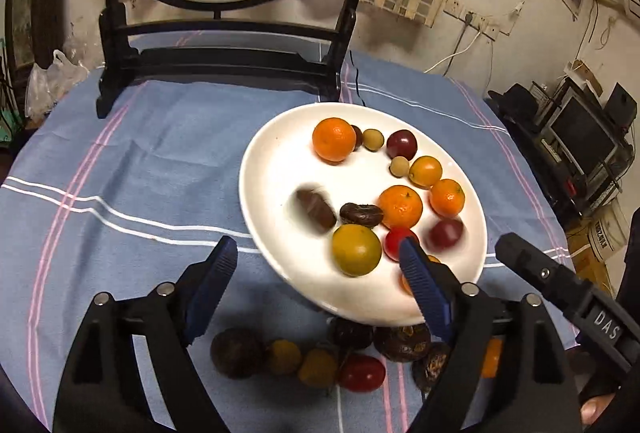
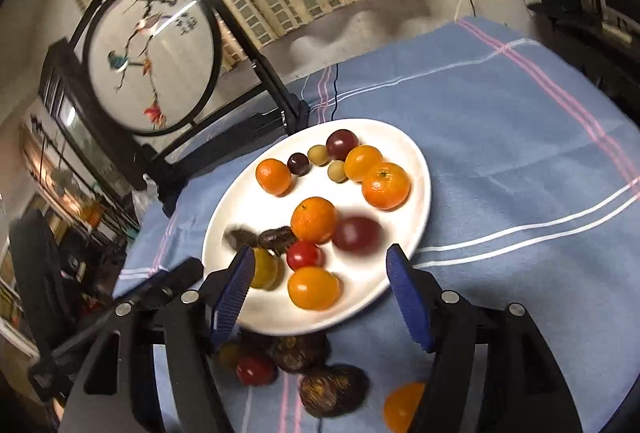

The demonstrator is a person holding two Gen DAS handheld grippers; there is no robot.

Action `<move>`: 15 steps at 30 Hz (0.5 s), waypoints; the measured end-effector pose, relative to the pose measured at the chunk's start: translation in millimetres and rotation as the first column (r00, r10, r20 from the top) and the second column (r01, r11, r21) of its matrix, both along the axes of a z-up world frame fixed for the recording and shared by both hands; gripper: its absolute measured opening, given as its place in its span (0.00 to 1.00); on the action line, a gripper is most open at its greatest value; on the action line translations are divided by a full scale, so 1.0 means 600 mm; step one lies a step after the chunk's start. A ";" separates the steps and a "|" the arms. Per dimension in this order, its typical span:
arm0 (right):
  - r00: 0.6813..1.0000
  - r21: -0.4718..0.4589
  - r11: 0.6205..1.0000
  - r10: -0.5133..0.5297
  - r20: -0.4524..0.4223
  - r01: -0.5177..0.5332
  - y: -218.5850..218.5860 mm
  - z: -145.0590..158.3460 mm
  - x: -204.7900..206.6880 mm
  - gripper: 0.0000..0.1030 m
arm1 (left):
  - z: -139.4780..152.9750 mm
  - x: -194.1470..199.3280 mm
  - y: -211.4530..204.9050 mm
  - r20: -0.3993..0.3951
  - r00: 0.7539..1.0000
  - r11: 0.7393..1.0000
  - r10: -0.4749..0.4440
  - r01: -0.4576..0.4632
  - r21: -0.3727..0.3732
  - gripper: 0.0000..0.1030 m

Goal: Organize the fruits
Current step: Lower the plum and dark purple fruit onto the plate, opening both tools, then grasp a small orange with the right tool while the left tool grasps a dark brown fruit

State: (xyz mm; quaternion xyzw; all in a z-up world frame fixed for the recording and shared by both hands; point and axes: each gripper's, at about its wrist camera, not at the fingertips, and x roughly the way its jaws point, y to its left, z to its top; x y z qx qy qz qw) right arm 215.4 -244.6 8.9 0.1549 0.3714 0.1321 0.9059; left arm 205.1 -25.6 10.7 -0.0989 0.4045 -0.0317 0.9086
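White plate on a blue striped tablecloth, bearing tangerines, plums and dates. Both the left gripper and right gripper hover at its near rim, jaws spread, holding nothing. More fruit lies beside that rim. "DAS" marks the right gripper's body.

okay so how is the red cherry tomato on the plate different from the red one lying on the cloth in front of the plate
The plate tomato lies on the white plate, pressed among an orange, a dark date and a yellow-orange fruit; the cloth tomato lies off the plate on the blue tablecloth, beside dark wrinkled fruits. The plate tomato is brightly lit; the cloth tomato lies in shadow and looks darker. Both are small, red and glossy, and neither open gripper holds them.
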 end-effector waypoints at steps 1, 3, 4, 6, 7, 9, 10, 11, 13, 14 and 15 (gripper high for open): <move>1.000 -0.010 1.000 0.006 0.010 -0.006 -0.001 0.003 -0.010 0.66 | 0.002 -0.007 0.001 0.000 1.000 1.000 0.003 -0.003 -0.003 0.80; 1.000 -0.032 0.999 0.023 0.016 -0.022 -0.002 0.005 -0.024 0.67 | 0.004 -0.019 0.002 -0.003 1.000 1.000 0.010 -0.010 -0.001 0.82; 0.999 -0.053 0.998 0.037 0.016 -0.036 -0.001 0.005 -0.034 0.67 | 0.004 -0.029 0.001 -0.001 1.000 1.000 0.008 -0.008 0.006 0.82; 0.998 -0.107 0.993 0.058 0.010 -0.056 0.000 0.002 -0.053 0.67 | 0.004 -0.048 -0.003 0.009 1.000 1.000 -0.002 0.001 0.028 0.83; 0.998 -0.129 0.990 0.063 0.010 -0.061 0.000 0.001 -0.061 0.67 | 0.002 -0.057 -0.004 0.013 1.000 0.999 -0.005 0.004 0.046 0.84; 0.997 -0.173 0.982 0.076 0.008 -0.074 0.001 -0.005 -0.078 0.67 | -0.001 -0.082 -0.005 0.021 1.000 0.996 -0.017 0.015 0.089 0.87; 0.996 -0.199 0.976 0.087 0.006 -0.084 0.002 -0.008 -0.088 0.67 | -0.003 -0.093 -0.005 0.023 0.999 0.994 -0.022 0.020 0.107 0.87; 0.995 -0.221 0.971 0.098 0.003 -0.095 0.004 -0.011 -0.098 0.67 | -0.006 -0.104 -0.004 0.022 0.999 0.993 -0.026 0.023 0.120 0.87; 0.993 -0.264 0.958 0.119 -0.005 -0.116 0.007 -0.017 -0.116 0.67 | -0.012 -0.122 0.000 0.019 0.999 0.990 -0.031 0.028 0.141 0.88; 0.993 -0.280 0.953 0.120 -0.003 -0.116 0.007 -0.018 -0.122 0.67 | -0.015 -0.130 0.002 0.016 0.999 0.988 -0.033 0.031 0.149 0.88; 0.993 -0.301 0.947 0.115 0.002 -0.109 0.006 -0.019 -0.129 0.67 | -0.020 -0.138 0.006 0.011 0.999 0.987 -0.035 0.033 0.157 0.88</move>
